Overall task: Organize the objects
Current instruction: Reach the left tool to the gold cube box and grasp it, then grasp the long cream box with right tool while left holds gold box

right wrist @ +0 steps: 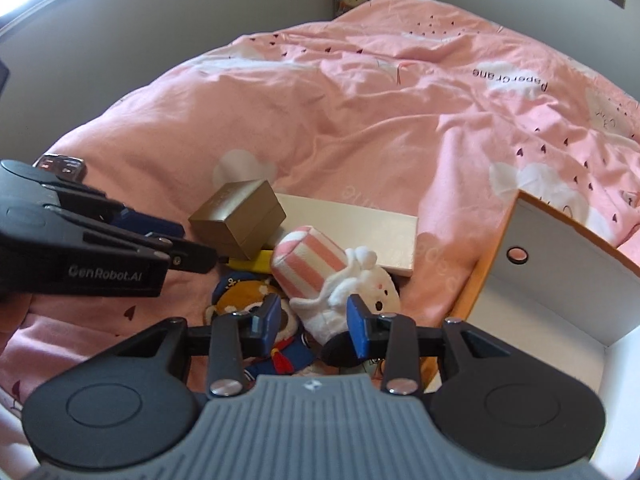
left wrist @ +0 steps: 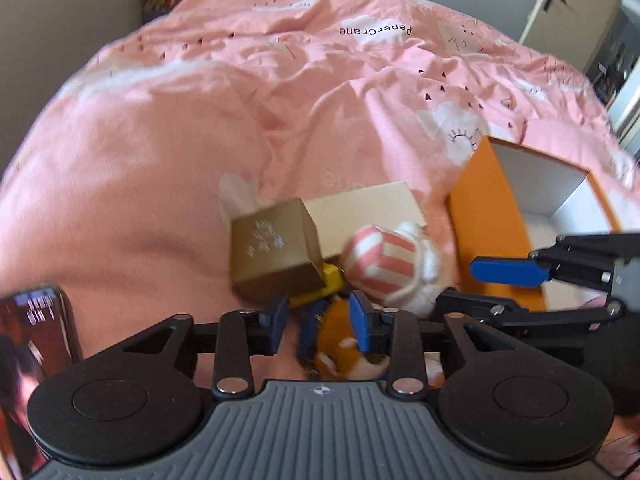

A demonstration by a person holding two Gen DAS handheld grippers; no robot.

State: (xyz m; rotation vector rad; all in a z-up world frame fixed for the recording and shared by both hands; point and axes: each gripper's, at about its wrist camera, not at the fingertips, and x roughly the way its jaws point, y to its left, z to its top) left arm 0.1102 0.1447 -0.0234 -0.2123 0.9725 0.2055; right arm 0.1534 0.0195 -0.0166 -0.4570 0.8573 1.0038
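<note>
two grippers, left (left wrist: 320, 322) and right (right wrist: 313, 322), hover with jaws apart and empty over a bear toy (right wrist: 256, 300) and bunny toy (right wrist: 340, 280) on the pink blanket (right wrist: 360, 120); brown box (right wrist: 238, 216) just behind; orange box (right wrist: 560, 272) at right

Small box (right wrist: 238, 216) leans on flat box (right wrist: 352, 226), toys (right wrist: 320, 276) before them.

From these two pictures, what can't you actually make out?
- Gold box: its print is motion-blurred in the left view.
- Yellow thing: mostly hidden under that box in the right view.
- Phone: cut off by the left view's edge.
- Orange box: its floor is hidden by the right tool.
</note>
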